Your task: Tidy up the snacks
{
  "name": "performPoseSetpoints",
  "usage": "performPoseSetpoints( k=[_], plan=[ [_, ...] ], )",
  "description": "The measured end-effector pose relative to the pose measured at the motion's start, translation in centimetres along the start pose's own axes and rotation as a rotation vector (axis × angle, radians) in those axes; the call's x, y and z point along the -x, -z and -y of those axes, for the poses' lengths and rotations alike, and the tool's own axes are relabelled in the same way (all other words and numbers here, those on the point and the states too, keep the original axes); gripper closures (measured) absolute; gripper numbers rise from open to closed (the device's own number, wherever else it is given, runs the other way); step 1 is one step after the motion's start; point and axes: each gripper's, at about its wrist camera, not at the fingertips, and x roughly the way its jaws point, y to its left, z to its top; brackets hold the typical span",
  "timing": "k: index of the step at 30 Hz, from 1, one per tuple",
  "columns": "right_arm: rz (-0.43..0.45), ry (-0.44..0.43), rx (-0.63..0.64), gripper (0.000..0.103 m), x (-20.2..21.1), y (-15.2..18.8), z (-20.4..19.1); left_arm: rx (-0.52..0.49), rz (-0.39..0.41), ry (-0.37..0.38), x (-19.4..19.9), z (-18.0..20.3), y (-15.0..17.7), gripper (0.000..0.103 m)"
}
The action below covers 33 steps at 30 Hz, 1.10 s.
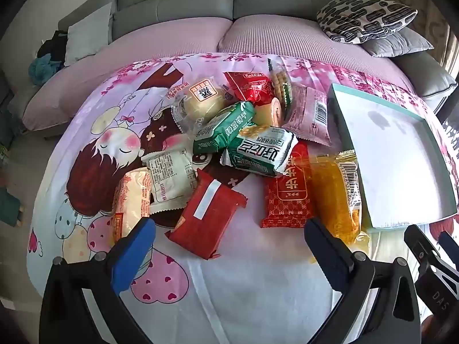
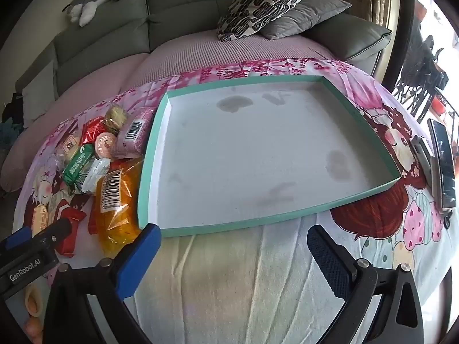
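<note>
- Left gripper (image 1: 229, 246): jaws spread wide and holding nothing, poised above the cartoon-print cloth (image 1: 258, 301) just short of the snack pile (image 1: 235, 143).
- Right gripper (image 2: 233, 253): jaws likewise wide apart and unloaded, facing the near rim of the teal-edged tray (image 2: 229, 226).
- Snack pile: wrapped packets heaped on the cloth; the orange packet (image 2: 117, 209) lies just beside the tray's left wall.
- Tray: white floor bare of packets.

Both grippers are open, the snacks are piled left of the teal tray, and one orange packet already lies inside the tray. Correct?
Not quite: the tray holds nothing. The right wrist view shows the orange packet on the cloth outside its left wall. The left gripper and right gripper are open, and the snacks lie left of the tray.
</note>
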Motion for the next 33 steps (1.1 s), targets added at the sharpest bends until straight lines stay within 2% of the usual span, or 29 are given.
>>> performPoseSetpoints(
  k=[33],
  plan=[
    [-0.006,-0.003,-0.004,0.000,0.00,-0.22,-0.10,0.017,0.015,0.000,-0.22,-0.01,-0.09,0.000]
  ],
)
